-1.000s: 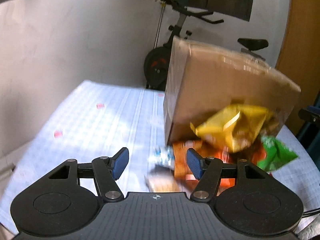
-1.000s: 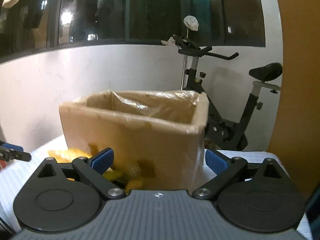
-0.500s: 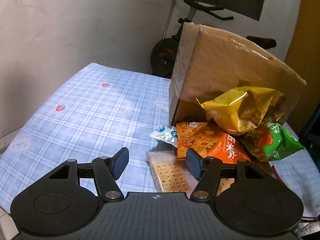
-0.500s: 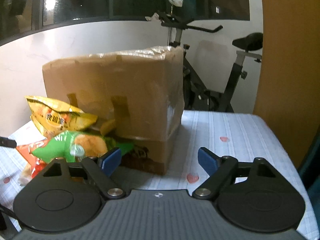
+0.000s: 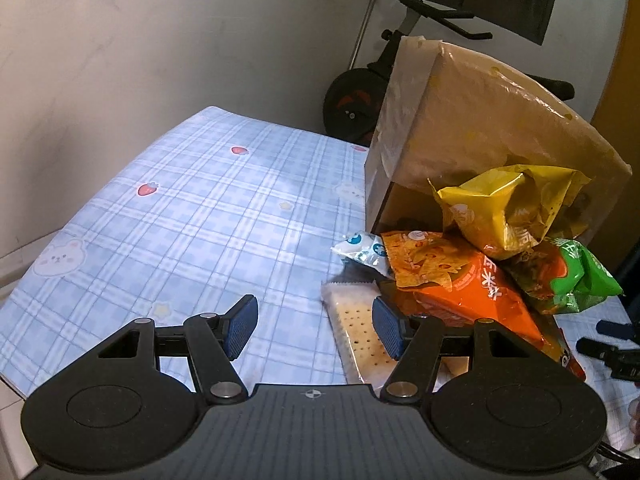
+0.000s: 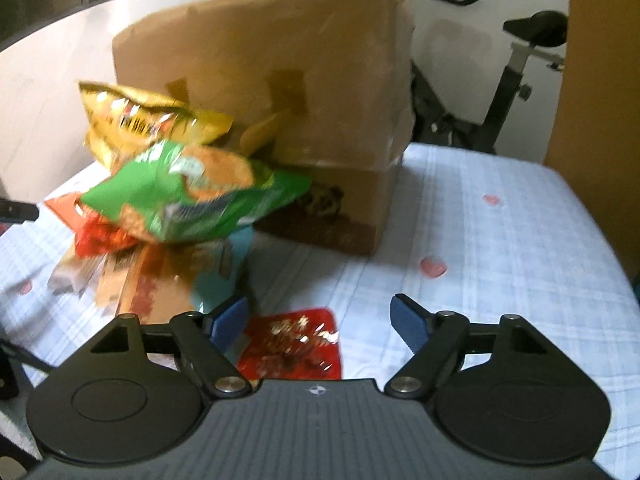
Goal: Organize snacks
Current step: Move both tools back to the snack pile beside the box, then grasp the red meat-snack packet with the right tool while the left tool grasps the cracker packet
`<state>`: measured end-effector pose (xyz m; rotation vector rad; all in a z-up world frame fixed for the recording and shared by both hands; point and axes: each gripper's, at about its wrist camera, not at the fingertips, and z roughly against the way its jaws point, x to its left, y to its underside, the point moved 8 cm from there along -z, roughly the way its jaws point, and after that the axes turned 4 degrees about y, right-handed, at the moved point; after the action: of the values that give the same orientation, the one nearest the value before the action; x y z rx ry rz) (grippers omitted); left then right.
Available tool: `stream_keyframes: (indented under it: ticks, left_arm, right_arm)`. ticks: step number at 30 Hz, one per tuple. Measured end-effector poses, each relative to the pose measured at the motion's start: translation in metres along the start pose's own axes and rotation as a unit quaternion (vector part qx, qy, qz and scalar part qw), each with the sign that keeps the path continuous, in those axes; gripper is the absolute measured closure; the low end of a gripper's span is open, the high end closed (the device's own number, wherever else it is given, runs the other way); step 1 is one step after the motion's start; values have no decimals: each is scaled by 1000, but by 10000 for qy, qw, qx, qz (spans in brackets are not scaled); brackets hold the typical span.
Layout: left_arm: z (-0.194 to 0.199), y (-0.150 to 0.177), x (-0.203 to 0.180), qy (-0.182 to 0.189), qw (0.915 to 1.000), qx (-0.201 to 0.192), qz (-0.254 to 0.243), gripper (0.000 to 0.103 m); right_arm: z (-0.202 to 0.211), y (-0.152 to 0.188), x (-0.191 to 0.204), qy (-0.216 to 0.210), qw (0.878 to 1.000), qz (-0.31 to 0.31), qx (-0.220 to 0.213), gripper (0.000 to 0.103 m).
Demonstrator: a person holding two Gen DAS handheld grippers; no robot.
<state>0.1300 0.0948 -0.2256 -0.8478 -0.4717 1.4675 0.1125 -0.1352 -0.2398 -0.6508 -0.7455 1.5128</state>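
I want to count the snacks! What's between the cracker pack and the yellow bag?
In the left wrist view, the orange chip bag lies between the cracker pack and the yellow bag, with the yellow bag resting on top of it.

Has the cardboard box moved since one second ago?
Yes. The box has tipped over: its open top earlier faced up before the exercise bike; now its taped bottom faces the right camera.

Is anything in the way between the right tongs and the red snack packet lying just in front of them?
Nothing visible. The red snack packet lies flat on the checked tablecloth below the open right tongs; the snack pile sits further left.
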Motion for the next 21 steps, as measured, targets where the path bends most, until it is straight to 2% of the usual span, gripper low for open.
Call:
stream_keyframes:
  ticks: [9,13,21]
  left_arm:
    - [-4,11,-1,39,9998,186,3,37]
    - [-9,15,-8,117,9994,287,-171,37]
    - [-28,21,-26,253,9955,656,-631,37]
  right_arm:
    - [-18,16,12,-51,9992,137,361,25]
    - [-26,21,8,20,9985,39,548,35]
    - [-32,23,9,181,9986,98,489,35]
